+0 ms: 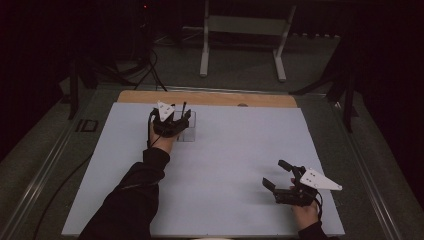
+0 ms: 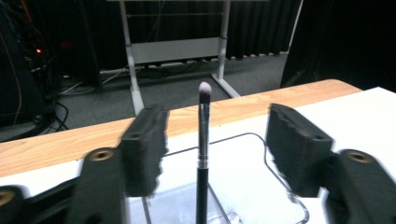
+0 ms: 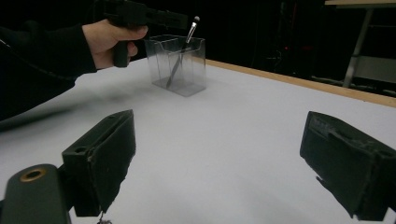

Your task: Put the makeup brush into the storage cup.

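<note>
We see the left gripper [image 1: 184, 119] at the far side of the white worktop [image 1: 225, 165], its jaws released and standing clear on either side of a slim black-handled makeup brush with a pale tip [image 2: 203, 154]. The brush stands tilted inside a clear plastic box-shaped holder [image 3: 180, 65], bristles upward above the rim. The right gripper [image 1: 278, 174] rests near the worktop's near right corner, well apart from the holder, jaws spread wide on nothing.
</note>
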Tool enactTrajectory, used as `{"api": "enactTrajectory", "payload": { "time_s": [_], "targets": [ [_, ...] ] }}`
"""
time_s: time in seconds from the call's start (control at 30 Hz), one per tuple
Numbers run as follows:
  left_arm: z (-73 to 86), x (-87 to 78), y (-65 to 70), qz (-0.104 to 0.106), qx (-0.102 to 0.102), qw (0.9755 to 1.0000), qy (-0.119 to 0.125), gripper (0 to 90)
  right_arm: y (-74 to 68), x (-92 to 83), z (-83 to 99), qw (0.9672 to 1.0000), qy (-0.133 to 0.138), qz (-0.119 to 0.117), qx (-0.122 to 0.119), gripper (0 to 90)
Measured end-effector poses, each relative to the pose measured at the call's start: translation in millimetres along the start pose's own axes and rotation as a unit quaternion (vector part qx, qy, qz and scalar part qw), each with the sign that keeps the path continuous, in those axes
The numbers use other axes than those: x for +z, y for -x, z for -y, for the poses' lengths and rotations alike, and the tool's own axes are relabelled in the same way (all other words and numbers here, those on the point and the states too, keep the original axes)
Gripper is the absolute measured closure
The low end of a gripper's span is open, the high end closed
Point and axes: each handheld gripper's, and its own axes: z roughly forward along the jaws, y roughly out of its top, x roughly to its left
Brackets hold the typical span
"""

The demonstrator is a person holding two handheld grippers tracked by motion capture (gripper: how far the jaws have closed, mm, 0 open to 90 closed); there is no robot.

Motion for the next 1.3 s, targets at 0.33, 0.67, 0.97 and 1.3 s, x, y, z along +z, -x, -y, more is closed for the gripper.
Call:
{"api": "enactTrajectory", "payload": {
  "time_s": [0.33, 0.67, 0.97, 1.3],
  "targets": [
    [-10.9, -5.1, 3.4, 0.009, -0.017, 0.9997, -0.018, 25.8, 0.3, -0.2, 0.1, 1.0000, 0.000, 0.000, 0.001, 10.5],
    [-26.0, -20.0, -0.7, 0.040, -0.028, 0.9981, -0.037, 1.7, 1.8, -0.6, 1.3, 1.0000, -0.001, 0.001, 0.003, 10.5],
    [-34.5, -37.9, -6.9, 0.052, -0.014, 0.9968, -0.058, 0.8, 2.6, -0.4, 2.1, 1.0000, -0.005, 0.002, 0.004, 10.5],
    [-35.7, -48.6, -18.2, 0.095, -0.003, 0.9946, -0.040, 0.9, 2.0, 0.9, 2.0, 1.0000, -0.008, 0.004, 0.003, 10.5]
  ]
}}
